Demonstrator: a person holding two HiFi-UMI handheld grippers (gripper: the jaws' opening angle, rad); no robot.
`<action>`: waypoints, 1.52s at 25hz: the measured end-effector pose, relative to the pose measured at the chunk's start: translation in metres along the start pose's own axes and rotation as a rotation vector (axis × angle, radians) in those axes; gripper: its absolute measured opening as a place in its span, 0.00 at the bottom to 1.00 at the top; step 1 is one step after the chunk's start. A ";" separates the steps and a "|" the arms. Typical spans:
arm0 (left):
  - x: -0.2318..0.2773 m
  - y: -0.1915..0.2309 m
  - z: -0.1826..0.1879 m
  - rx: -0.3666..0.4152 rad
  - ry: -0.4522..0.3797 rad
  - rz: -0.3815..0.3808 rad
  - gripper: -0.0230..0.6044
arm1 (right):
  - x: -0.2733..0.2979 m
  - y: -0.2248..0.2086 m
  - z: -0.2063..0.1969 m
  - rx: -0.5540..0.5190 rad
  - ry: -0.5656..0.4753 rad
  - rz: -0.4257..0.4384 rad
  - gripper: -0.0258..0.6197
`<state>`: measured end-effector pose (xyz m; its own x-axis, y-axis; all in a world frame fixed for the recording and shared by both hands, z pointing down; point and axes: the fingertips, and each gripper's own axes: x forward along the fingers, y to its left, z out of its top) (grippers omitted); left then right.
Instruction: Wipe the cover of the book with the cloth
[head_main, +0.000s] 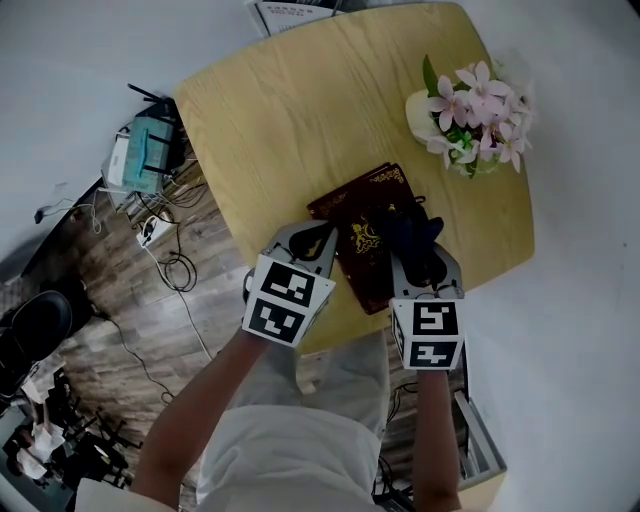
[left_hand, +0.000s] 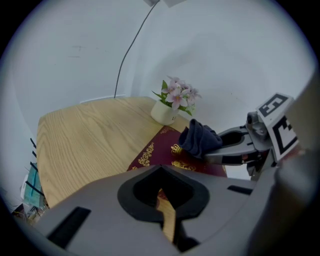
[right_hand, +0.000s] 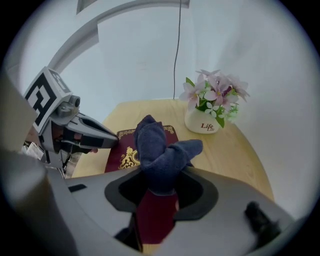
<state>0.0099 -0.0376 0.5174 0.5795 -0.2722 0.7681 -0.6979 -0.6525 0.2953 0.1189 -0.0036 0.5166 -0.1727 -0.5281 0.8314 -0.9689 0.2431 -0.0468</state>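
The book (head_main: 362, 232) lies slantwise on the counter (head_main: 270, 110), cover up, dark red with gold ornament. Its near corner sits close to the counter's near edge, just in front of the person. Left of the book and beyond it, the wood is bare up to the rounded far edge; this is the largest open area. Right of the book and further off stands a white flower pot (head_main: 465, 120) with pink blossoms, clear of the book, with bare wood between them. On the book's right side only a narrow band of counter remains before the edge. Past the counter's left edge the floor (head_main: 120, 300) carries loose cables (head_main: 175, 265).

Left claw (left_hand: 160, 171): clenched, tips together, nothing gripped. Only a thin strip of wood shows through the gap behind the tips. In the head view the tips sit at the book's left edge, near its near corner – whether they press on the cover cannot be told.

Right claw (right_hand: 160, 184): clenched on the cloth (right_hand: 161, 149), a dark blue towel-like piece. The cloth is pinched low between the jaws and bunches upward and forward in two lobes. The claw stands over the right half of the book, with the red cover visible directly beneath the jaws. Whether the cloth touches the cover cannot be told.

The two claws are side by side, apart, with the book's gold emblem between them.
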 end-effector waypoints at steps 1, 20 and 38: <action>0.000 0.000 0.000 0.004 -0.002 0.001 0.05 | 0.003 0.003 0.005 -0.005 -0.005 0.005 0.29; 0.000 0.002 -0.001 -0.036 -0.024 -0.026 0.05 | -0.027 0.075 -0.039 -0.096 0.060 0.161 0.29; 0.000 0.000 0.000 0.051 -0.010 -0.007 0.05 | -0.029 -0.019 -0.052 -0.061 0.101 -0.005 0.29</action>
<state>0.0098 -0.0372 0.5171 0.5890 -0.2745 0.7600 -0.6716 -0.6895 0.2714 0.1520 0.0490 0.5219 -0.1457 -0.4452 0.8835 -0.9567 0.2908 -0.0113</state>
